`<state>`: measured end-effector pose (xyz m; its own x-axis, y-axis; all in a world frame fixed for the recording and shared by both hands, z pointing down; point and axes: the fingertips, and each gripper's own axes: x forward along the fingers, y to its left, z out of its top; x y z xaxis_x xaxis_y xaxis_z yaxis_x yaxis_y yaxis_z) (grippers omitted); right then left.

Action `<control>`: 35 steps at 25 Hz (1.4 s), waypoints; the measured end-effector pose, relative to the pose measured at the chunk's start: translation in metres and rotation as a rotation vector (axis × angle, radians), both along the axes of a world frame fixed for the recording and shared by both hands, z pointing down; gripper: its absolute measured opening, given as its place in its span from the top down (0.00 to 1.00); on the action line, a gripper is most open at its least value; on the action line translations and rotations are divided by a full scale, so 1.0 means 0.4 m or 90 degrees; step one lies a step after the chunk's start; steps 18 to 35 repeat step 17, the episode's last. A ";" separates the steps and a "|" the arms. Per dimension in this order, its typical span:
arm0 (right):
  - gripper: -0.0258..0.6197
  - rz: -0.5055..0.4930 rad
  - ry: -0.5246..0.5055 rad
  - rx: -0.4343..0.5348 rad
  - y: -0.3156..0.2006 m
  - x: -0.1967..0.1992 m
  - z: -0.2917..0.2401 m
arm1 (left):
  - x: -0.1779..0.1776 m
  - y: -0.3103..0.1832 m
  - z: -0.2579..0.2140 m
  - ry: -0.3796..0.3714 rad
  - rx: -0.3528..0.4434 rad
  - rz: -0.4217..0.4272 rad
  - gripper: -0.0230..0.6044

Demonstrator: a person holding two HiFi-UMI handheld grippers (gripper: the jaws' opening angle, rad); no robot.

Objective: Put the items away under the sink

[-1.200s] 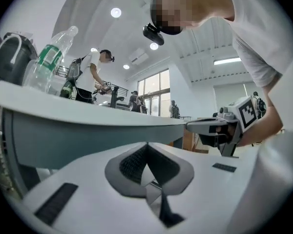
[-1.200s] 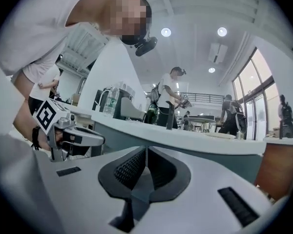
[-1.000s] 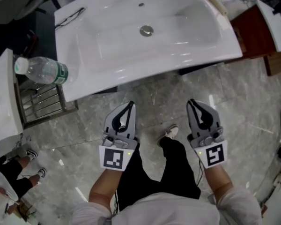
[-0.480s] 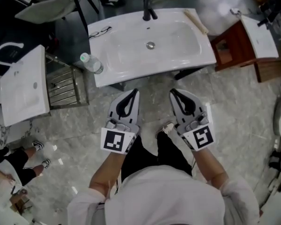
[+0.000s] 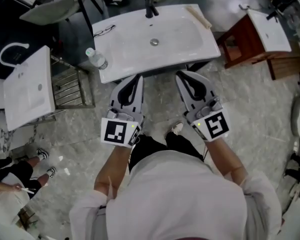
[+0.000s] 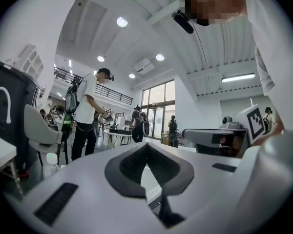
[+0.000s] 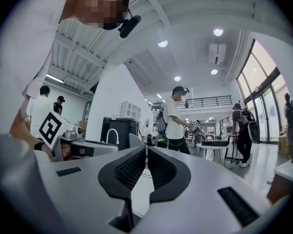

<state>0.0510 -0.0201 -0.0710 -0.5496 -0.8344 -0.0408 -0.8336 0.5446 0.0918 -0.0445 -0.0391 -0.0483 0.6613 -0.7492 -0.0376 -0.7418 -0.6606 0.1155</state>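
Grey left gripper point(image 5: 138, 77) and grey right gripper point(image 5: 180, 74) lifted nearer white ceramic sink point(image 5: 135, 46), both pinched closed and empty; could knock clear plastic water bottle point(image 5: 97, 59) off its upper-left rim.

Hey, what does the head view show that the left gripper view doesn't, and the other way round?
Only the head view: the black faucet and round metal drain of the white sink, and black-rimmed glasses on its rim.
Only the left gripper view: round ceiling lights, tall windows and a standing person in a white shirt.
Both: the clear plastic water bottle with a white cap, the left gripper with its jaws together, and the right gripper.
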 end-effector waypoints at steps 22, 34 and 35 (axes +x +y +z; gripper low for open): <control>0.90 0.040 -0.020 0.079 0.008 0.162 -0.143 | 0.107 0.019 -0.065 -0.001 0.020 0.005 0.96; 0.90 0.040 -0.020 0.079 0.008 0.162 -0.143 | 0.107 0.019 -0.065 -0.001 0.020 0.005 0.96; 0.90 0.040 -0.020 0.079 0.008 0.162 -0.143 | 0.107 0.019 -0.065 -0.001 0.020 0.005 0.96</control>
